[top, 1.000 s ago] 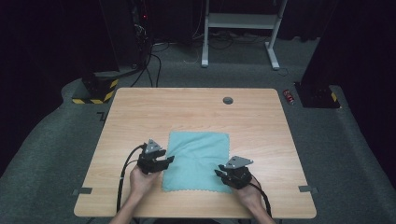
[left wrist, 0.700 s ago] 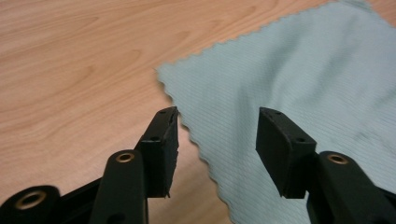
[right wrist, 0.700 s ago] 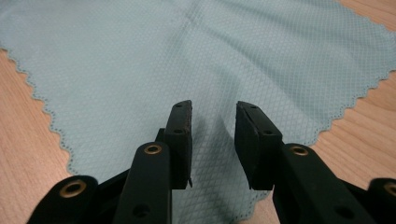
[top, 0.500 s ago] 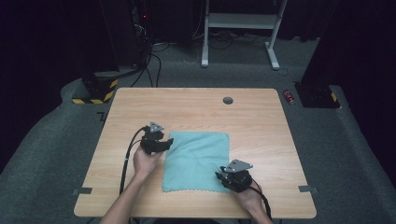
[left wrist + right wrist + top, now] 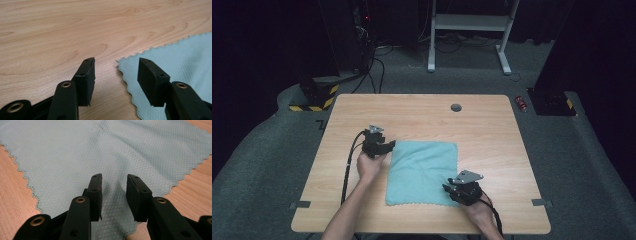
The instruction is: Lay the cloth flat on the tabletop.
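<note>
A teal cloth (image 5: 422, 172) lies flat on the table (image 5: 492, 130) — grippers at two opposite corners.

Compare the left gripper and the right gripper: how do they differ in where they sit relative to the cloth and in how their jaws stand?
The left gripper sits at the far left corner of the teal cloth; the right gripper sits over its near right corner. The left gripper's jaws stand wider, straddling the cloth's corner; the right gripper's jaws are narrower, both over cloth. Both are open, gripping nothing.

Bare tabletop (image 5: 422, 117) all around the flat cloth (image 5: 422, 172).
</note>
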`<state>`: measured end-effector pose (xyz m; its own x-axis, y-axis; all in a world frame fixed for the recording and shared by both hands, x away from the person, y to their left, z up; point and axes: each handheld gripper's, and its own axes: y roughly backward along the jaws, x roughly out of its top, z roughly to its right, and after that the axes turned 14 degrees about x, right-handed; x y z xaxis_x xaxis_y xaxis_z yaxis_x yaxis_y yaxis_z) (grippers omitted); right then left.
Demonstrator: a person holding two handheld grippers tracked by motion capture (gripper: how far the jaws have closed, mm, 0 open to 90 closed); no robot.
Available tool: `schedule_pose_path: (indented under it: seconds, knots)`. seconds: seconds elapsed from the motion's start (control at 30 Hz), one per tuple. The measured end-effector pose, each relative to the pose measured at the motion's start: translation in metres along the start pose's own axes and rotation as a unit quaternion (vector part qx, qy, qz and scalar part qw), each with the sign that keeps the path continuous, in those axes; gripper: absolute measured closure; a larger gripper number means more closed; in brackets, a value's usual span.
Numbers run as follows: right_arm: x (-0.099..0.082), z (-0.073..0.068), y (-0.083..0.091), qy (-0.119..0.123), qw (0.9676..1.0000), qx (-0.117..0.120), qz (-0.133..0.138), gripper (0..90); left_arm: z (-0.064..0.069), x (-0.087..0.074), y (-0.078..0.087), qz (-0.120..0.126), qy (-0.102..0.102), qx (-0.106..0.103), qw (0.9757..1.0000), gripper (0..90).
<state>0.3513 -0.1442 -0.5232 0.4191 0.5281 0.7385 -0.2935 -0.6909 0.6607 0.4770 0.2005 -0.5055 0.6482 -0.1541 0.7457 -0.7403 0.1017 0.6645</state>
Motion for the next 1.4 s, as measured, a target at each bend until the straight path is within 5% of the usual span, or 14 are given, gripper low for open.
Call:
schedule_pose_path:
  seconds: [0.1, 0.17, 0.47, 0.93, 1.17, 1.33, 1.4]
  knots:
    - [0.000, 0.000, 0.000, 0.001, 1.0000, 0.000, 0.001, 65.7, 0.003, 0.005, -0.008, -0.024, -0.017, -0.012, 0.9995, 49.7]
    - [0.000, 0.000, 0.000, -0.003, 1.0000, 0.000, 0.000, 65.8, 0.007, 0.008, -0.010, -0.012, -0.013, -0.025, 0.9995, 50.7]
    - [0.000, 0.000, 0.000, 0.000, 1.0000, 0.001, 0.002, 65.7, 0.010, 0.012, -0.023, -0.026, -0.015, -0.016, 0.9994, 53.3]
    - [0.000, 0.001, 0.000, 0.000, 1.0000, 0.001, 0.002, 65.7, 0.011, 0.010, -0.028, -0.024, -0.039, -0.017, 0.9988, 89.0]
    - [0.000, 0.001, 0.000, 0.000, 1.0000, 0.001, 0.002, 65.8, 0.014, 0.018, -0.030, -0.021, -0.067, 0.005, 0.9975, 90.0]
    - [0.000, 0.001, 0.000, 0.000, 1.0000, 0.001, 0.002, 65.7, 0.012, 0.015, -0.031, -0.027, -0.055, 0.011, 0.9981, 88.3]
    - [0.000, 0.001, 0.000, 0.000, 1.0000, 0.001, 0.002, 65.8, 0.010, 0.015, -0.028, -0.029, -0.049, 0.021, 0.9981, 79.8]
